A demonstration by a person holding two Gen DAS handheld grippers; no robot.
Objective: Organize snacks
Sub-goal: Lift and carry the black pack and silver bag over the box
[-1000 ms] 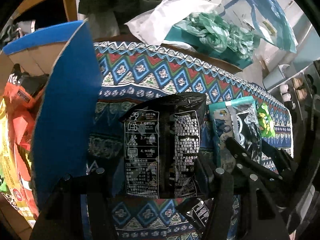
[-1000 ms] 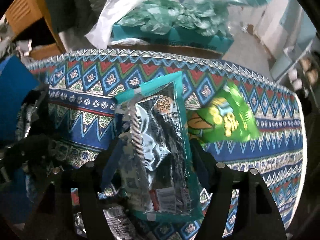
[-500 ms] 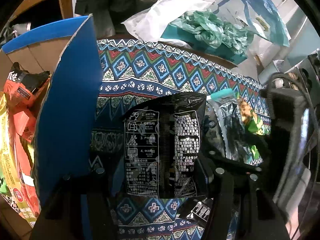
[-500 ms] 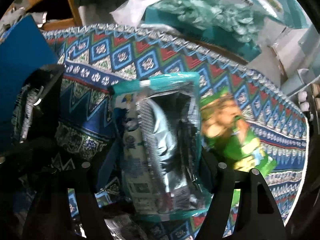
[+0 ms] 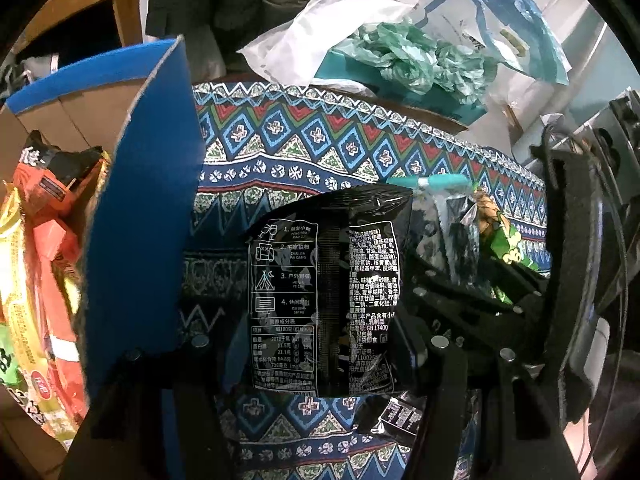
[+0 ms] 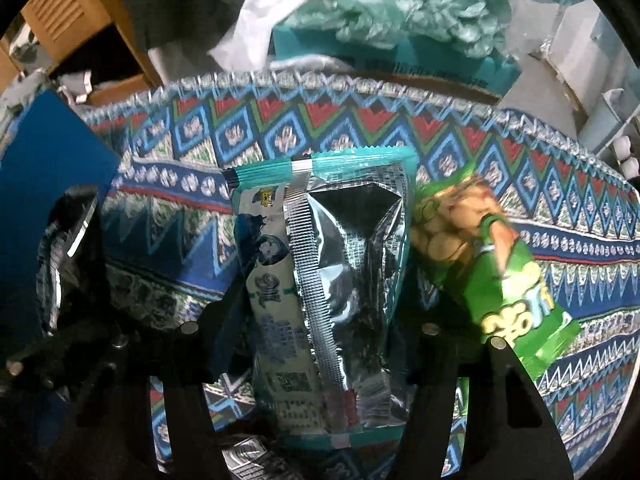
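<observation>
Between the left gripper's (image 5: 320,344) fingers: black packet (image 5: 326,292), clamped, held above the cloth (image 5: 304,148) beside the blue box (image 5: 140,216). Right gripper (image 6: 320,328) jaws closing on the teal packet (image 6: 324,280); green packet (image 6: 492,268) just right.

Our left gripper (image 5: 320,344) has matte black fingers with small round silver screws (image 5: 200,341) on them. Our right gripper (image 6: 308,340) has the same black frame and silver screws (image 6: 430,329). A thin dark cable (image 5: 618,248) runs along its body.
</observation>
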